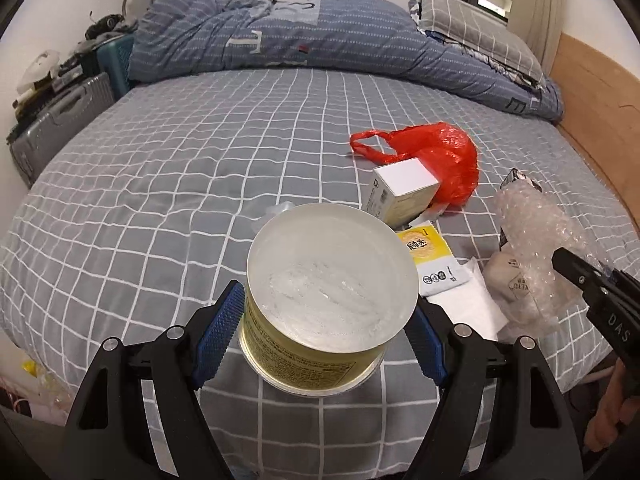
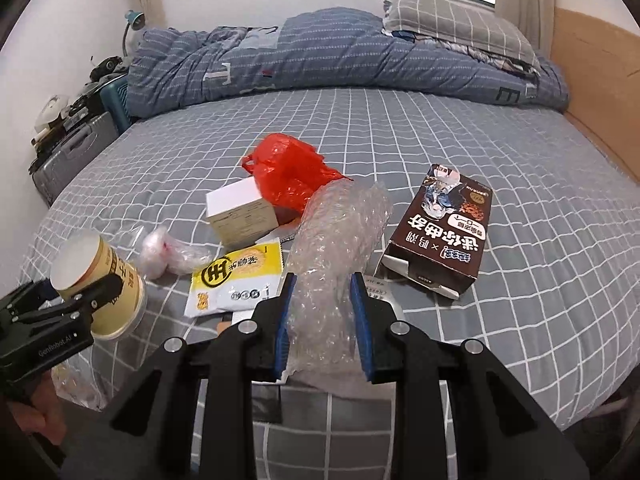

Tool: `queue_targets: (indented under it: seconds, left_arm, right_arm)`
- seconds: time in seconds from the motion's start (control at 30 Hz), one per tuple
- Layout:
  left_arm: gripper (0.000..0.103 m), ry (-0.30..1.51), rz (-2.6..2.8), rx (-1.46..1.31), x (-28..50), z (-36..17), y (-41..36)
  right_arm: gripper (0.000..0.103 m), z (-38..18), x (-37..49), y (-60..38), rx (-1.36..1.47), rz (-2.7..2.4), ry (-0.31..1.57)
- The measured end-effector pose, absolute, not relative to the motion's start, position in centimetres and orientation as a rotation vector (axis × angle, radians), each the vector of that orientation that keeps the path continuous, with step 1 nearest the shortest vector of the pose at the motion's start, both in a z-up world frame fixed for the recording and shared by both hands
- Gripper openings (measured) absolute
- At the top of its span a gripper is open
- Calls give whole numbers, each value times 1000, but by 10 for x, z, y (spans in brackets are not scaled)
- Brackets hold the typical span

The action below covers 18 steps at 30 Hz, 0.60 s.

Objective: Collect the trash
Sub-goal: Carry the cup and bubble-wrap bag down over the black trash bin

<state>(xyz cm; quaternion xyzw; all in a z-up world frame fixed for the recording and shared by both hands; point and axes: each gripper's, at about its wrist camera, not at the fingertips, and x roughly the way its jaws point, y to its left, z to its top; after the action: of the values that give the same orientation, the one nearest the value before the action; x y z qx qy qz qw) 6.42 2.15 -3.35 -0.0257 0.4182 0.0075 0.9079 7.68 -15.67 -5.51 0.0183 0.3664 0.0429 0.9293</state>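
Left tongs (image 1: 326,332) pinching the can (image 1: 320,320), blue pads (image 1: 218,340) pressed to its sides; can lifted and tilted above the near edge of the bed (image 1: 160,180), clear lid facing the camera. Right tongs (image 2: 322,320) clamped on the bubble wrap (image 2: 332,248), which rises from the near edge toward mid-bed. Remaining trash on the bed: red bag (image 2: 292,176) mid-bed, touching the white box (image 2: 240,212); yellow packet (image 2: 236,280) just beside the wrap, nearer the left edge; crumpled film (image 2: 168,252) near the can; brown carton (image 2: 440,236) toward the right edge.
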Motion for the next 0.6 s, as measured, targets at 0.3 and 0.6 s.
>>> queue_targets:
  seconds: [0.3, 0.6]
  left_arm:
    - [75, 878, -13, -88, 34, -32, 16]
    - [75, 870, -32, -110, 8, -27, 4]
  right_arm:
    - [26, -51, 42, -156, 9, 88, 725]
    - [26, -46, 14, -159, 11, 47, 719]
